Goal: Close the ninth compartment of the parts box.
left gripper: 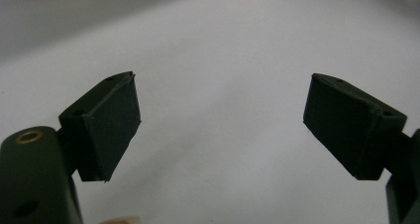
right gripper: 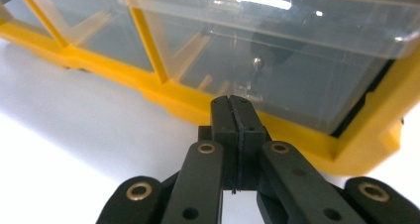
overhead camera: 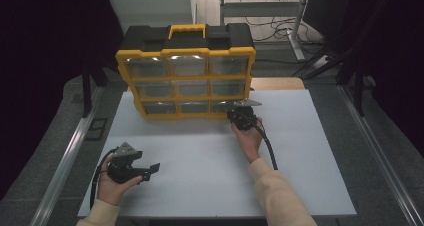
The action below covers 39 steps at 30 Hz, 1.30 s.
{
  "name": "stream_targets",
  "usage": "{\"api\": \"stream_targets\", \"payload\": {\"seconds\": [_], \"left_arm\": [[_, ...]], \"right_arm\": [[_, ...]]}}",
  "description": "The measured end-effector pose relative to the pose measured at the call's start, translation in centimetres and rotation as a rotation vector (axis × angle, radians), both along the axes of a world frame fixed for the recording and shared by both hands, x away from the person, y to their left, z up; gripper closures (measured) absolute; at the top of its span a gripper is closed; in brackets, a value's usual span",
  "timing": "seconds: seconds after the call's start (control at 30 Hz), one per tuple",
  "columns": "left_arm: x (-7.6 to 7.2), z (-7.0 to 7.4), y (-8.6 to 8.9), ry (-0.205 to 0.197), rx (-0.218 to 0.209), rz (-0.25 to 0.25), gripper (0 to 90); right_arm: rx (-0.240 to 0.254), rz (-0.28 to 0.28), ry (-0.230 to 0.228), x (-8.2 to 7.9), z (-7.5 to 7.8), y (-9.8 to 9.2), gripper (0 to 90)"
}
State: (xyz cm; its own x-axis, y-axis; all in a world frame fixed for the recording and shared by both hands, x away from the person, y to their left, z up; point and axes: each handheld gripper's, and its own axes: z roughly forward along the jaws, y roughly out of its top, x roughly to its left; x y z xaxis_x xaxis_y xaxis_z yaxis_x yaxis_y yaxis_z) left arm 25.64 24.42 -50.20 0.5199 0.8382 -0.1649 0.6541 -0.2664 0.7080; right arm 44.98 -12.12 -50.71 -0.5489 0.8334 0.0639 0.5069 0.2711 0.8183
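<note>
Opening the bottom-right drawer (right gripper: 277, 75) probably needs your right gripper (right gripper: 233, 107), now pressed shut and empty, parted around its tab; left gripper (left gripper: 220, 120) waits wide, lower left.

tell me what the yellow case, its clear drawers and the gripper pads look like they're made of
The yellow case: likely moulded hard plastic, smooth and slightly glossy, with a black top. The clear drawers: transparent plastic, shiny, catching light streaks. The left gripper pads: matte black, probably rubber or foam sheet, with cut edges showing. The table: a matte white board; its material is unclear.
</note>
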Motion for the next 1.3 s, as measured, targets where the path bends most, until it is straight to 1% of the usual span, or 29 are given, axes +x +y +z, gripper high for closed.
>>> {"api": "stream_targets", "payload": {"seconds": [0.17,0.27,0.37,0.43,0.5,0.57,0.6,0.63,0.67,0.7,0.77,0.8,0.83,0.97,1.03,1.07,1.2,1.3], "left_arm": [[0.1,0.1,-0.1,-0.002,0.001,-0.010,14.5],[0.1,0.1,-0.1,-0.002,-0.006,-0.011,14.6],[0.2,0.2,-0.1,-0.004,-0.016,-0.012,14.5],[0.2,0.2,0.0,-0.004,-0.023,-0.011,14.6],[0.2,0.3,0.0,-0.004,-0.028,-0.010,14.6],[0.3,0.4,0.0,-0.008,-0.025,-0.009,14.6],[0.3,0.4,0.0,-0.009,-0.028,-0.010,14.6],[0.2,0.5,-0.1,-0.013,-0.027,-0.012,14.6],[0.2,0.5,-0.1,-0.013,-0.027,-0.012,14.6],[0.2,0.7,-0.2,-0.018,-0.031,-0.012,14.6],[0.2,0.7,-0.2,-0.018,-0.037,-0.013,14.6],[0.2,0.7,-0.2,-0.018,-0.037,-0.013,14.6],[0.2,0.6,-0.4,-0.019,-0.031,-0.018,14.6],[0.1,0.7,-0.6,-0.020,-0.020,-0.030,14.6],[0.0,0.7,-0.5,-0.023,-0.025,-0.029,14.6],[0.0,0.7,-0.5,-0.023,-0.029,-0.028,14.6],[0.3,0.6,-0.4,-0.019,-0.024,-0.031,14.6],[0.5,0.5,-0.5,-0.016,-0.022,-0.032,14.6]], "right_arm": [[0.001,0.013,0.014,-0.7,0.2,-0.9,90.0],[0.024,0.029,0.040,-1.2,0.1,-1.4,90.0],[0.041,0.054,0.059,-2.0,0.2,-2.1,89.5],[0.050,0.076,0.076,-2.6,0.3,-2.5,87.0],[0.064,0.110,0.095,-3.2,0.5,-2.9,80.1],[0.050,0.156,0.098,-3.7,0.8,-3.2,64.1],[0.044,0.168,0.090,-4.0,1.0,-3.3,56.7],[0.045,0.172,0.084,-4.2,1.2,-3.5,48.8],[0.045,0.172,0.084,-4.2,1.2,-3.5,48.8],[0.058,0.186,0.093,-4.6,1.5,-3.9,37.0],[0.069,0.197,0.093,-5.0,1.7,-4.4,30.7],[0.069,0.197,0.093,-5.0,1.7,-4.4,30.7],[0.052,0.219,0.096,-5.4,1.6,-4.8,26.0],[0.015,0.238,0.103,-6.3,1.5,-5.5,21.7],[0.008,0.241,0.099,-6.5,1.5,-5.7,21.6],[-0.002,0.237,0.103,-7.0,1.5,-6.0,21.2],[-0.024,0.233,0.108,-8.0,1.4,-7.0,20.6],[-0.029,0.231,0.107,-8.7,1.4,-8.0,20.5]]}}
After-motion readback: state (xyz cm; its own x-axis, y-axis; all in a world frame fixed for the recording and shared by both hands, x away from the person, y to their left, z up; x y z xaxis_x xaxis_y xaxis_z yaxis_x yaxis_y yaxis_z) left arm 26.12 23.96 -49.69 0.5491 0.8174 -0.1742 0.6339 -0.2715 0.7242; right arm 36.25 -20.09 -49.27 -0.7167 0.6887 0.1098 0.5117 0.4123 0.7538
